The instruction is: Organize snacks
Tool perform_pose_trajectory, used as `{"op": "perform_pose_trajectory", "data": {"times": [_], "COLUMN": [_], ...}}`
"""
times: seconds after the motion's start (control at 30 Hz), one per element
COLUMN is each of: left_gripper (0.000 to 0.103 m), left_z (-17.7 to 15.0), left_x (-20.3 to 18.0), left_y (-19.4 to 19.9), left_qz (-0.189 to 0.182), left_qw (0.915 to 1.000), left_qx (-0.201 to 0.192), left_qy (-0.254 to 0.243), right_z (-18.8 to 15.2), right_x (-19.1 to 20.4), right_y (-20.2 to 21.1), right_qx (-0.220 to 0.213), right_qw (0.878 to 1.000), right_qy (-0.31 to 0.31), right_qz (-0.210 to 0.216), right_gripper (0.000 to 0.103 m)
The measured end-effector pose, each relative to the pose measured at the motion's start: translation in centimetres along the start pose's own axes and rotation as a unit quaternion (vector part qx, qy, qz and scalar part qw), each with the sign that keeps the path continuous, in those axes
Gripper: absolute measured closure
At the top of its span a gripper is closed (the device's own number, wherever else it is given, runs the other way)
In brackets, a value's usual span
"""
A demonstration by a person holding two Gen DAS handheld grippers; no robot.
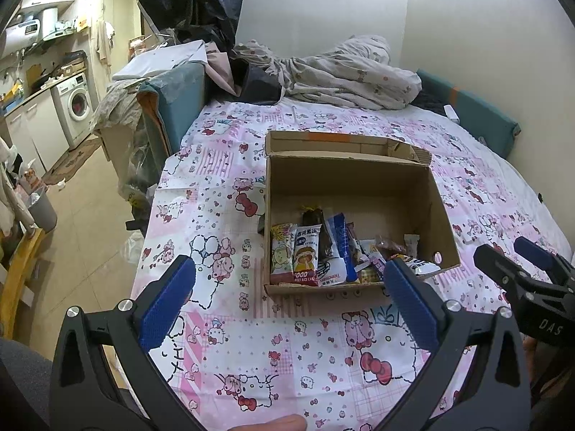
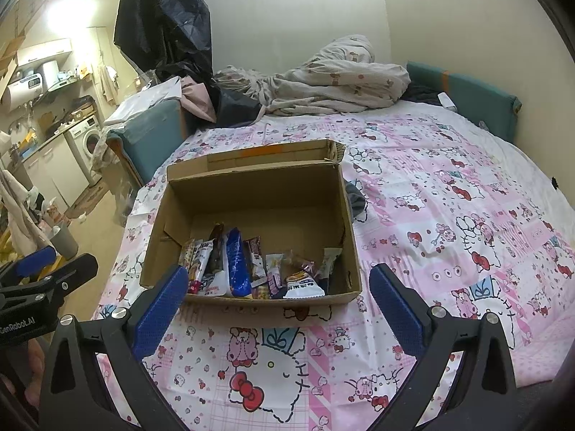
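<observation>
Setting: a bed (image 1: 287, 341) covered in a pink and white cartoon-cat sheet is filling both views, with a crumpled quilt (image 1: 345, 68) lying at its far end near the wall.

Cardboard box (image 1: 359, 179): an open brown box is sitting on the sheet, its far flap standing up, straight ahead of both grippers.

Snacks (image 1: 323, 255): a cluster of small wrapped packets is lying inside the box, bunched along the near wall; the far half of the box floor is showing bare cardboard.

Left gripper (image 1: 289, 301): it is hovering low over the sheet, just short of the box's near wall, pointing toward the box. Its blue-padded fingers (image 1: 167, 301) are spread wide apart and are gripping nothing. In the right wrist view it is appearing at the left edge (image 2: 54, 265).

Right gripper (image 2: 278, 309): it is hovering beside the left one, also aimed at the box's near wall, level with the sheet. Its jaws are spread wide with nothing between them. In the left wrist view it is showing at the right edge (image 1: 517, 255).

Room: a washing machine (image 1: 77, 102) is standing under a kitchen counter far to the left, beyond the bed's edge.
</observation>
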State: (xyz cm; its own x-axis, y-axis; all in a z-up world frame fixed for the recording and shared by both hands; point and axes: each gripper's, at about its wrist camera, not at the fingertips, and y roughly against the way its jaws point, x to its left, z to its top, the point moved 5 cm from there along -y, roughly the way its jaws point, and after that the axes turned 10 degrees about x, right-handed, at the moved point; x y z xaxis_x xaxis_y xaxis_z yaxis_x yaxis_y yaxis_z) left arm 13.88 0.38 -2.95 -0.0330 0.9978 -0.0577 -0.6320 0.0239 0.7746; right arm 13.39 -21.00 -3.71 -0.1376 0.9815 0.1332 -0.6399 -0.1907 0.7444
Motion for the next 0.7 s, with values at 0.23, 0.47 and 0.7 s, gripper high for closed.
{"op": "perform_pose_trajectory", "data": {"times": [0.23, 0.47, 0.7], "left_gripper": [0.0, 0.0, 0.0], "left_z": [-0.04, -0.17, -0.07], "left_x": [0.12, 0.09, 0.05], "left_y": [-0.12, -0.42, -0.44], "left_qz": [-0.002, 0.0, -0.002], "left_qw": [1.0, 1.0, 0.9999], "left_qx": [0.002, 0.008, 0.01], "left_qy": [0.002, 0.004, 0.005], "right_z": [-0.04, -0.07, -0.09], "right_x": [0.19, 0.2, 0.45], "right_y": [-0.12, -0.18, -0.24], "right_qx": [0.001, 0.002, 0.002], "right_qw": [1.0, 1.0, 1.0], "right_qy": [0.002, 0.001, 0.002], "right_qz": [0.001, 0.002, 0.004], "right_gripper": [0.0, 0.0, 0.0]}}
